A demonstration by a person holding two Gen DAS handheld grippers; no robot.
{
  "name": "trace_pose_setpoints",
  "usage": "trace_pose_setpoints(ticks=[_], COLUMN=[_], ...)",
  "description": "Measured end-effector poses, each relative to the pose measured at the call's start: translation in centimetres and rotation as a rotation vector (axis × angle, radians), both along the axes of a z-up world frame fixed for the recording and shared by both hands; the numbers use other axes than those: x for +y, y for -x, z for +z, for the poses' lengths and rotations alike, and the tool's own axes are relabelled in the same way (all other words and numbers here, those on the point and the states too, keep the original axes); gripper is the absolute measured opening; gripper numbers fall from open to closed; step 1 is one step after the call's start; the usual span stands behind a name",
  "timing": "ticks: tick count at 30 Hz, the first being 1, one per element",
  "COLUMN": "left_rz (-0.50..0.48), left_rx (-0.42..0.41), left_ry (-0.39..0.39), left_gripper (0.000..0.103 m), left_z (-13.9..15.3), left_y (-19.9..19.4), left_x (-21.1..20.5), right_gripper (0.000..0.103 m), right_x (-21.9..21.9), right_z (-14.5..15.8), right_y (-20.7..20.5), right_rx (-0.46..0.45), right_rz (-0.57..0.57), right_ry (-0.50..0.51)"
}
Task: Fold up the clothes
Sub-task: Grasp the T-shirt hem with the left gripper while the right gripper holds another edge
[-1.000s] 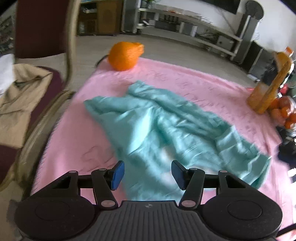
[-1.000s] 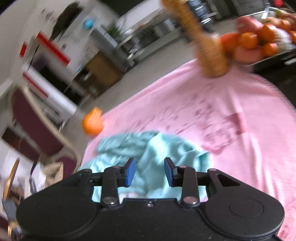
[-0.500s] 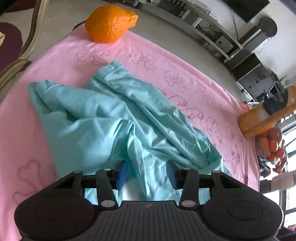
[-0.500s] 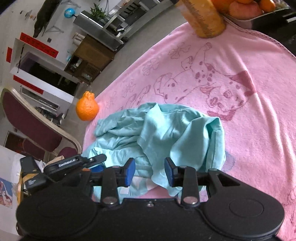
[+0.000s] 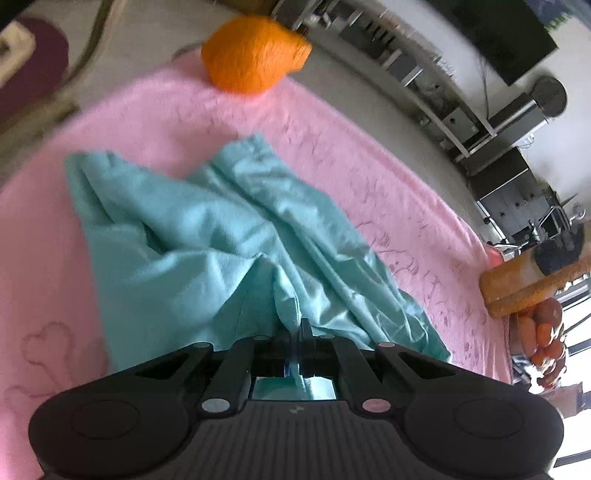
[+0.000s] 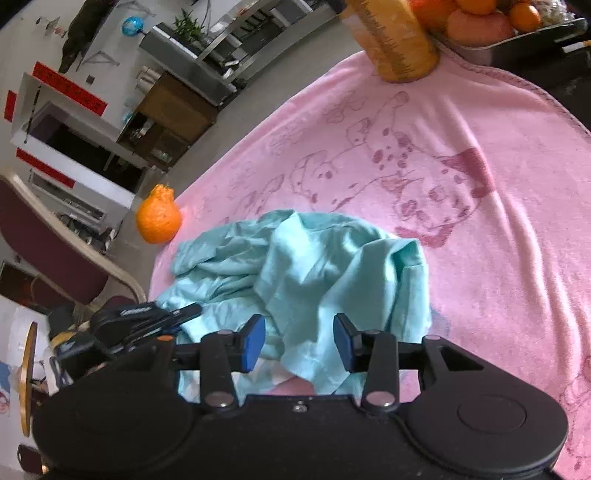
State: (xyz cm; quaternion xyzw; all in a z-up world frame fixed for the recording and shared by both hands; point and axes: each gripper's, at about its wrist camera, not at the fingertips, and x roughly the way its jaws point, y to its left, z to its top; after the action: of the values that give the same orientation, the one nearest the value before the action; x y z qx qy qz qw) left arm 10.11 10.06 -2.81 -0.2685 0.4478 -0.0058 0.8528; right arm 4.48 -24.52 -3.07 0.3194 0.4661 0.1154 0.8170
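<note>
A crumpled teal garment (image 5: 207, 236) lies on the pink dog-print blanket (image 5: 369, 166). My left gripper (image 5: 297, 334) is shut on a fold at the garment's near edge, and the cloth runs up between its closed jaws. In the right wrist view the same garment (image 6: 306, 266) sits bunched, with the left gripper (image 6: 184, 312) pinching its left edge. My right gripper (image 6: 299, 343) hovers over the garment's near side. Its jaws are opening, the blue pads stand apart, and cloth lies below and between them without being pressed.
An orange citrus fruit (image 6: 159, 218) sits at the blanket's far left edge. A tall orange-juice bottle (image 6: 397, 37) and a tray of fruit (image 6: 491, 22) stand at the far right corner. A maroon chair (image 6: 48, 240) stands to the left.
The left gripper came down onto the garment's near edge and its jaws closed on a fold. The right gripper stayed over the garment and its jaws widened a little.
</note>
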Motion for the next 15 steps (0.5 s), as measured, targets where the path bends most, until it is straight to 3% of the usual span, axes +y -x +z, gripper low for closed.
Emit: trace_pose_setpoints(ticks=[7,9,12,15], left_rz=[-0.131,-0.151,-0.124,-0.101], left_rx=[-0.119,-0.161,-0.17,-0.117], left_ry=[-0.142,-0.157,-0.118,-0.093], left_gripper=[0.002,0.002,0.002,0.002], left_z=[5.9,6.1,4.3,2.9], left_y=[8.5,10.8,11.8,11.2], left_x=[-1.9,-1.8,-0.8,0.1], right_gripper=[0.04,0.04,0.046,0.046], right_x=[0.8,1.6,2.9,3.6], right_z=[-0.1,-0.3,-0.8,-1.9], right_y=[0.2,0.3,0.1,-0.4], right_rx=[-0.015,-0.015,-0.006,0.025], right_rz=[0.064,0.09,0.125,0.142], right_ry=[0.031,0.082,0.164,0.197])
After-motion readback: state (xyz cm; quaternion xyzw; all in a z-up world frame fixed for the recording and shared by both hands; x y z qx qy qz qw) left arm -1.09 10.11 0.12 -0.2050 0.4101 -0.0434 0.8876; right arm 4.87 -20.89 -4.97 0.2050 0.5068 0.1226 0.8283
